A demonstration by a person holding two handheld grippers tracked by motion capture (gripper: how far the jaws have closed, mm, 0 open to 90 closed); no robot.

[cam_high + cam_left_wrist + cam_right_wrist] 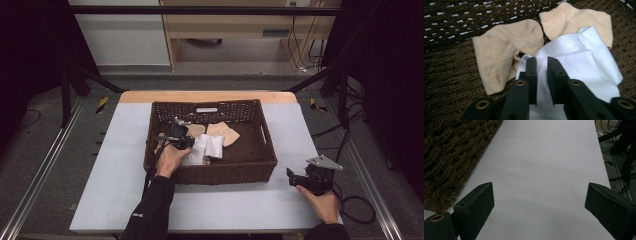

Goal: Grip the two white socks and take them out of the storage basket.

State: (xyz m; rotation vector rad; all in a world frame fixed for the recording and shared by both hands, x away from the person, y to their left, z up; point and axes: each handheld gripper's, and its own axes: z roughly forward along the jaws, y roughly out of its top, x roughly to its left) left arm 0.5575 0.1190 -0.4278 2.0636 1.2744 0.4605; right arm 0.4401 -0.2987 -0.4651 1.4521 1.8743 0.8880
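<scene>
A dark woven basket (225, 172) stands on the table and holds a white sock (210, 146) and two beige socks (227, 132). My left gripper (189, 142) reaches down into the basket's left half. In the left gripper view its jaws stand narrow and pinch a fold of the white sock (579, 65), so the left gripper (542, 61) is shut on it. One beige sock (501, 52) lies just left of the jaws, the other beige sock (574, 20) beyond them. My right gripper (292, 175) rests low, right of the basket, open over bare table, with the right gripper (539, 187) holding nothing.
The table (125, 150) has a pale top with free room on both sides of the basket and in front of it. The basket wall (449, 157) runs close to the right gripper's left jaw. Cables and dark frame legs (340, 95) lie on the floor at the right.
</scene>
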